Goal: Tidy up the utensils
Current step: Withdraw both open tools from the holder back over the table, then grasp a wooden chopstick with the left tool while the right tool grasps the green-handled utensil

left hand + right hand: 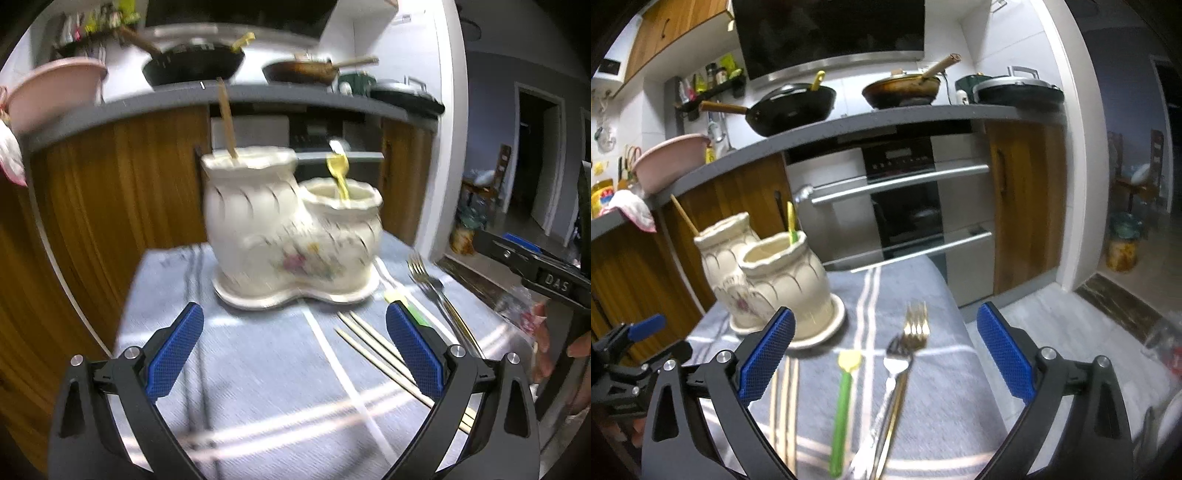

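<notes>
Both grippers released, holding nothing: right gripper [885, 356] hangs over two forks [899, 363] and a green spoon [842, 402]; left gripper [294, 350] faces the holder [291, 225]. All lie on the desk [945, 387], long axes toward the holder, fork tines pointing at it. Risk, I'd say: forks overlap, so a pinch lifts both or drags the cloth [258, 369]; chopsticks [373, 345] may roll.

Left claw [294, 347] spread wide, nothing between fingers. Right claw [885, 352] likewise wide apart, holding nothing.
</notes>
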### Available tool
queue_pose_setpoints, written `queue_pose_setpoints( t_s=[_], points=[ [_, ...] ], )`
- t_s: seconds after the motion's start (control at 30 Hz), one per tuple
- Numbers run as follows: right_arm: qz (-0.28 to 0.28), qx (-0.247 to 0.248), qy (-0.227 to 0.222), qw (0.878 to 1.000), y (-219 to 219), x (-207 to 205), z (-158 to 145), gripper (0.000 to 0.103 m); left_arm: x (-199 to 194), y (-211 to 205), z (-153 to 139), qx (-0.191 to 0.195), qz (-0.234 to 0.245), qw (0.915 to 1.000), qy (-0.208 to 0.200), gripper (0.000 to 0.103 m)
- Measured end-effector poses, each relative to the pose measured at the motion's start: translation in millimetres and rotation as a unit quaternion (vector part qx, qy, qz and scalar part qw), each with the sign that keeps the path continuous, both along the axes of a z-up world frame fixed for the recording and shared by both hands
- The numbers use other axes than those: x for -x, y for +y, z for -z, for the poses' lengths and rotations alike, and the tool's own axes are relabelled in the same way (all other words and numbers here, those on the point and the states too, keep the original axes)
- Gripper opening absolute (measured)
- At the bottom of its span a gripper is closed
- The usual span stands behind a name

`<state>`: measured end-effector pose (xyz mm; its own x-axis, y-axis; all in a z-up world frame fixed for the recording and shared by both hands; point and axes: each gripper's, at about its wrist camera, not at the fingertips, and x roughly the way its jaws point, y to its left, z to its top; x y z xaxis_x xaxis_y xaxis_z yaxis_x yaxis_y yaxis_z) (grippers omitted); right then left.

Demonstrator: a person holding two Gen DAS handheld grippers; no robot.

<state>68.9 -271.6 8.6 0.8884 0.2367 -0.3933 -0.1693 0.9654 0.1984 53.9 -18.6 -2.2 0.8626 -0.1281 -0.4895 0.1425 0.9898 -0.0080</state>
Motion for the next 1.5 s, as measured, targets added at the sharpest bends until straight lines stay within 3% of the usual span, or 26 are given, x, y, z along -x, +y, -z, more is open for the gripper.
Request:
queue_pose_setpoints(
  t_s=[0.13, 0.23, 0.4, 0.47, 0.83, 0.9, 0.97, 1.0, 1.07, 1.1, 1.37, 1.47, 1.5],
  points=[
    [0.003, 0.003, 0.009, 1.000, -0.5, -0.8, 6.4, 0.098, -1.3, -14.4, 17.1, 0.018, 0.009, 0.9983, 0.055, 0.098],
    [0.007, 0.004, 0.008, 1.000, -2.0, 1.2, 7.9, 0.098, -3.4, -29.6, 29.3, 0.002, 0.004, 0.9964, 0.084, 0.097],
    [0.011, -0.002, 0.010, 1.000, -7.8, 0.8, 9.1, 0.098, -4.3, -48.5, 43.0, -0.030, -0.009, 0.9932, 0.112, 0.095],
    [0.013, -0.006, 0.011, 1.000, -11.5, 0.6, 9.3, 0.098, -4.9, -51.4, 46.9, -0.034, -0.013, 0.9917, 0.123, 0.090],
    [0.007, -0.015, 0.009, 1.000, -16.8, 0.7, 6.3, 0.098, -9.6, -65.1, 56.4, -0.054, -0.021, 0.9863, 0.154, 0.082],
    [0.006, -0.014, 0.011, 1.000, -16.8, 0.7, 6.3, 0.098, -9.3, -68.6, 55.1, -0.056, -0.015, 0.9866, 0.152, 0.069],
    [0.008, -0.014, 0.012, 1.000, -17.0, 1.0, 5.9, 0.098, -10.5, -69.2, 52.8, -0.054, -0.001, 0.9865, 0.154, 0.048],
    [0.008, -0.014, 0.012, 1.000, -17.5, 1.0, 5.5, 0.098, -11.2, -68.7, 51.7, -0.052, 0.006, 0.9861, 0.158, 0.043],
    [0.008, -0.015, 0.011, 1.000, -18.5, 0.7, 4.7, 0.098, -12.8, -65.7, 50.3, -0.046, 0.019, 0.9851, 0.164, 0.019],
    [0.008, -0.015, 0.011, 1.000, -18.7, 0.9, 4.7, 0.098, -13.9, -63.6, 49.4, -0.047, 0.024, 0.9845, 0.168, 0.014],
    [-0.035, -0.007, 0.031, 0.999, -5.9, -0.7, 7.8, 0.098, -14.9, -43.3, 45.9, -0.042, 0.034, 0.9816, 0.183, 0.006],
    [-0.065, 0.007, 0.053, 0.996, 9.9, -2.2, 10.9, 0.094, -11.6, -37.6, 44.0, -0.046, 0.036, 0.9809, 0.185, 0.004],
    [-0.071, 0.016, 0.061, 0.995, 15.9, -2.9, 13.0, 0.085, -10.8, -35.7, 43.7, -0.049, 0.038, 0.9804, 0.187, 0.004]
  ],
)
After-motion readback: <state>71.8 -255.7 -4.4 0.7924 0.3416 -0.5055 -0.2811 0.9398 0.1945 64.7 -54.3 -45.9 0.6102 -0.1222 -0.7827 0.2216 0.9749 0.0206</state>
